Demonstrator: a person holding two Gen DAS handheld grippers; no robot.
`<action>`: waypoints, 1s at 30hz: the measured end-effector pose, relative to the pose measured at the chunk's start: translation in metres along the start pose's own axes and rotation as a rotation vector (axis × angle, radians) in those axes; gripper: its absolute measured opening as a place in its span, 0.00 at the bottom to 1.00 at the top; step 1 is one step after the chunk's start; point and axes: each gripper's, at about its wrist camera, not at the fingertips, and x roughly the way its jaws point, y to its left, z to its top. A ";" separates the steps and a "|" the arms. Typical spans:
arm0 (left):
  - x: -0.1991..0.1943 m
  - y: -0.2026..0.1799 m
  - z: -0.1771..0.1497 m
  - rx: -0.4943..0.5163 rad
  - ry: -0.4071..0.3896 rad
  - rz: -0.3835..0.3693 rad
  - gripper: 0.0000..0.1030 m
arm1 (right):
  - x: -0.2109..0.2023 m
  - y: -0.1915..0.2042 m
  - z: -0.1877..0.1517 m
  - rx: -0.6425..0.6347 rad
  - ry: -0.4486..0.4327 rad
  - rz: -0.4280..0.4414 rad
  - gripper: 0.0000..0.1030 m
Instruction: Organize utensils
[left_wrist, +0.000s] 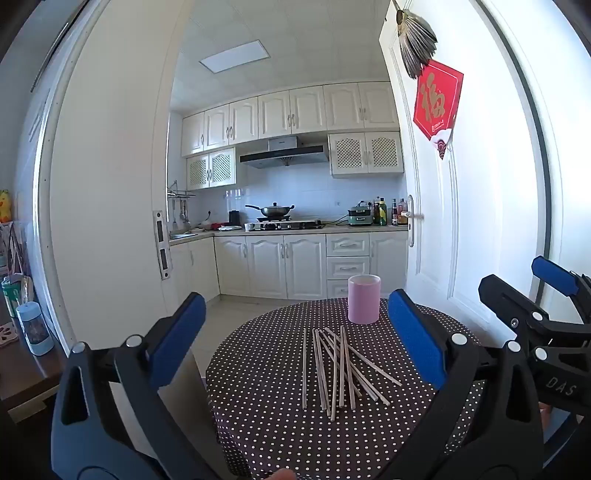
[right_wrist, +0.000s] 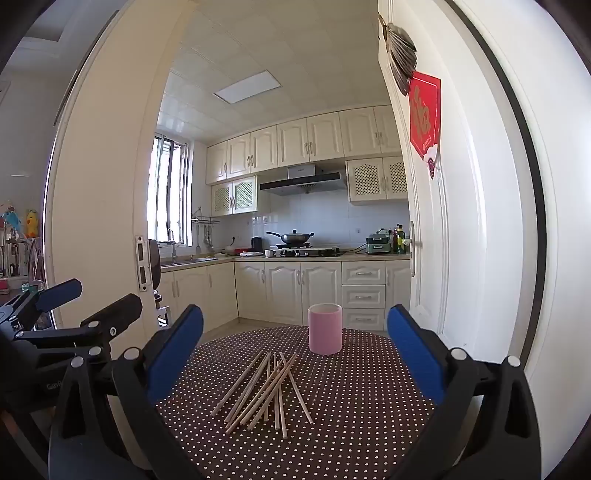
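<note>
While both tools hover level at the near edge of the round table, I note the left gripper with its blue pads spread wide and nothing between them; the right gripper stands equally wide and empty, just beside the left. On the dotted brown cloth lies a loose heap of wooden chopsticks, crossing one another, untouched by either tool. Behind the heap, toward the far edge of the table, a pink cup stands upright, near the sticks but apart from them. Beyond the table an open white door bearing a red paper decoration gives onto a kitchen with cream cabinets and a wok on the stove.
</note>
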 end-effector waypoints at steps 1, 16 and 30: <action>0.000 0.000 0.000 -0.002 -0.003 0.003 0.94 | 0.000 0.000 0.000 0.001 0.001 -0.001 0.93; -0.006 0.001 -0.002 0.023 -0.034 0.023 0.94 | 0.002 0.002 -0.006 0.012 0.017 0.006 0.93; -0.004 0.008 -0.008 0.004 -0.035 0.019 0.94 | 0.006 0.004 -0.009 0.005 0.029 0.008 0.93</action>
